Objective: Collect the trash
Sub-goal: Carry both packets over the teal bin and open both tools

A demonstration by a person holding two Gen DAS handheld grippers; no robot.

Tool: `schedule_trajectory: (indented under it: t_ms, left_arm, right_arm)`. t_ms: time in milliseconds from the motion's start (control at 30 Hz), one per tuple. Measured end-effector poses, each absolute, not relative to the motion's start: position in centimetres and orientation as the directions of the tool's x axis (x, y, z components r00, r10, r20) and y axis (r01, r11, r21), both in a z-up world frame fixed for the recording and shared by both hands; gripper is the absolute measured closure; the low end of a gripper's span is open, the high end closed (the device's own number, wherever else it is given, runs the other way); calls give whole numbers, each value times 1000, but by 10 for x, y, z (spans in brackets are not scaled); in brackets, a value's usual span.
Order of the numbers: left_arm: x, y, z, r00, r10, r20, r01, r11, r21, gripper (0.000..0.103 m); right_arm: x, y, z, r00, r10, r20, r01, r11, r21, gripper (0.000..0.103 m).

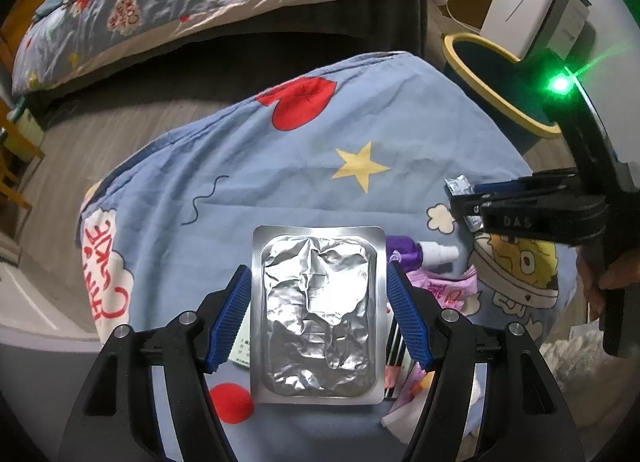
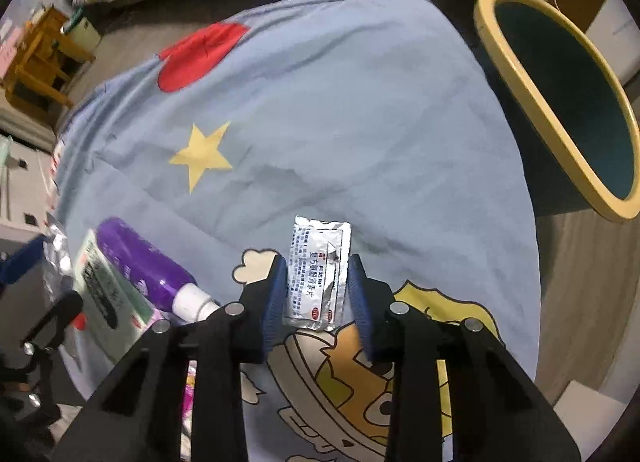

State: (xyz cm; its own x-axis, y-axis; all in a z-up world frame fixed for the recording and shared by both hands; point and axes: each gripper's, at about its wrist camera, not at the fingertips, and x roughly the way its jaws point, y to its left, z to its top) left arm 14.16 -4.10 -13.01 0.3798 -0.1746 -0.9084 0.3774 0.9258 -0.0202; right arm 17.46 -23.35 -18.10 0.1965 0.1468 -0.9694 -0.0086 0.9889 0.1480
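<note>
Pinching a flat foil blister pack by its two long edges, the left gripper holds it face-up above the blue cartoon sheet; gripping the stiff rims rather than the crumpled foil centre looks like the surest hold on something so thin, and the wide stance of the jaws is simply the pack's width. Beneath and beside the pack lie more odds and ends: a purple spray bottle on its side, a pink wrapper and a green-and-white box, all bunched close together on the bedding. The right gripper straddles a small silver sachet with printed text. Its pads sit just beside the sachet's edges with a sliver of gap showing on each side, and whether the sachet rests on the sheet or hangs there I cannot tell. Further on, past the yellow star and the red heart, the sheet runs bare to its edge. Just off that edge stands a dark bin with a yellow rim, mouth open towards both grippers, the likely destination for pack and sachet alike.
</note>
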Motion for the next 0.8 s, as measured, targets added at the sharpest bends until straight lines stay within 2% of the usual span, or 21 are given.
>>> schedule_trajectory:
  t_ms: [167,467,600,800]
  left_arm:
    - [142,-41,-120,408,-190,-893,377,926,-25,34]
    - [147,-36,-79,510,-249,-824,346,936,-68,34]
    - [144,-49,-57,568,-252,-783,363,931,-37,34]
    - [151,-75,-35,581,-298,-757,393,918,-60,34]
  right_arm:
    - [180,-252,-148,277,219,-936,27,972,235,72]
    - [185,-279,-69,469,278,-838,-32,954,299,72]
    - [187,-299,-42,539,249,-805,-51,963,264,72]
    - [193,-330,-15,615,206,-761,-53,974,221,72]
